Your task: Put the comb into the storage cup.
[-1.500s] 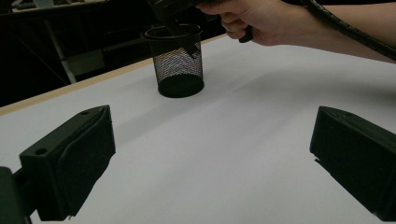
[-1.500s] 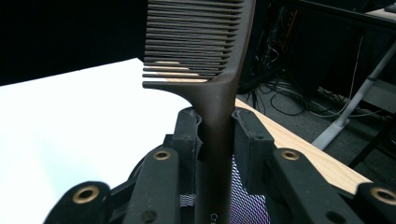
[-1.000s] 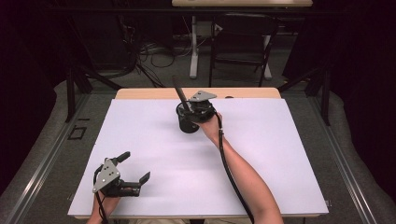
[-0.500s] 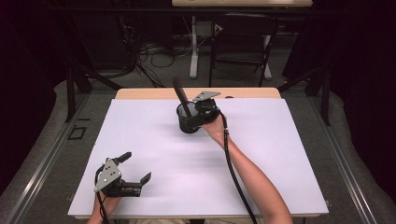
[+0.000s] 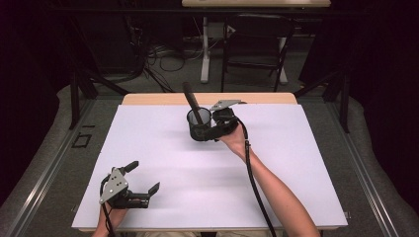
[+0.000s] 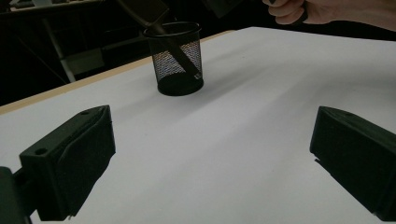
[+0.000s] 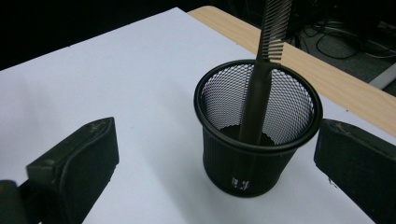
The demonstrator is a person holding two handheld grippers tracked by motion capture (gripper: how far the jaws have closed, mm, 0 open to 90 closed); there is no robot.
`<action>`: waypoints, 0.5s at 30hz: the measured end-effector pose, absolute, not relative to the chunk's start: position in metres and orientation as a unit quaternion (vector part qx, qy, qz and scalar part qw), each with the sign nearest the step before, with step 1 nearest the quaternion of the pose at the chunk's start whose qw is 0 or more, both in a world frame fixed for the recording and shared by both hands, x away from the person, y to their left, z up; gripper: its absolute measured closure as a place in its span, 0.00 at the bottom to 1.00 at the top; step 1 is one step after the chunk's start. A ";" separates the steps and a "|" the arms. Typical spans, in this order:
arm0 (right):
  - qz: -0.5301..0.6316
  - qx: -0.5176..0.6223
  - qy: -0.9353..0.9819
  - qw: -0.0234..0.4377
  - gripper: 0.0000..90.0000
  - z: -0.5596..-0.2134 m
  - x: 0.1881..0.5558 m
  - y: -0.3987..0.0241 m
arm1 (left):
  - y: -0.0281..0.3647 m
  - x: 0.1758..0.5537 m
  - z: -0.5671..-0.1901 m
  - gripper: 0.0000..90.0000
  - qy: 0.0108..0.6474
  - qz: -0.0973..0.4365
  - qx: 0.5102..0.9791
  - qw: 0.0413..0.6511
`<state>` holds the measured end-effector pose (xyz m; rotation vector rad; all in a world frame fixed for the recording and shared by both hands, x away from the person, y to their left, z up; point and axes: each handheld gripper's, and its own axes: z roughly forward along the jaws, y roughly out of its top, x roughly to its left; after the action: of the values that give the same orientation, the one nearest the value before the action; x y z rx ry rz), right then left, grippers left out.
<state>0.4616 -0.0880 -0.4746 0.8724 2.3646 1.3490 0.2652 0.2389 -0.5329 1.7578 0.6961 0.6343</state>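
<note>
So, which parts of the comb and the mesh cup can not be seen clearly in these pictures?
- Comb: top cut off by the upper edge, right gripper view.
- Its lower end: hidden behind the mesh cup wall.
- High view: comb teeth too small.
- Cup's right side: covered by the right tool.

Comb stands in mesh cup, between open jaws.

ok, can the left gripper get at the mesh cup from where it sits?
Probably yes: bare white table surface lies between the open left gripper and the mesh cup. The right gripper beside the cup could crowd it.
</note>
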 end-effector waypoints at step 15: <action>0.460 0.293 0.830 0.117 0.00 -0.470 0.435 -0.111 | 0.239 0.265 -0.533 0.00 0.294 0.267 0.741 0.542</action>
<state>0.4348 -0.1111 -0.4701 0.8587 2.4285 1.3455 0.2653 0.2391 -0.5332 1.7595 0.6994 0.6337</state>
